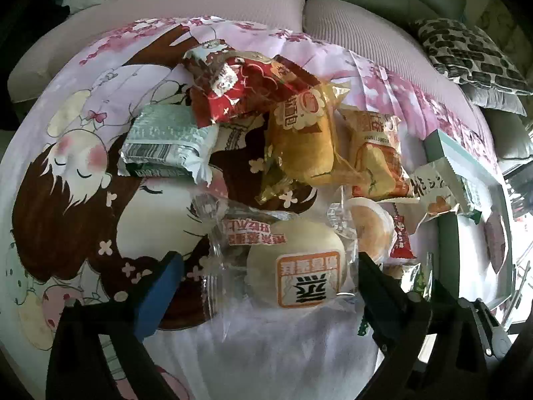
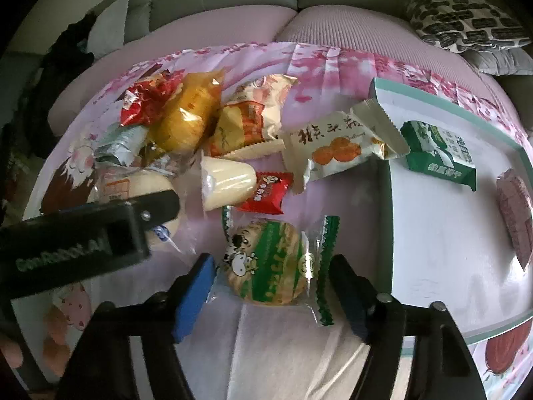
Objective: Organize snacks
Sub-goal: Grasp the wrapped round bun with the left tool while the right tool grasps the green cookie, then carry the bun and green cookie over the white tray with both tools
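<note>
Now the left tongs [image 1: 266, 283] stood released around a white bun [image 1: 296, 263]; the right tongs [image 2: 271, 276] stood released around a rice cracker [image 2: 266, 263].

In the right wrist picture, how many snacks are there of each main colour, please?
Red foil packets: 2
Green-printed packets: 2
Yellow or orange packets: 2
White or cream: 3 (fruit-picture packet, clear-wrapped bun, plastic cup)
Pale mint foil packet: 1
Dark purple packet: 1
Total: 11
</note>
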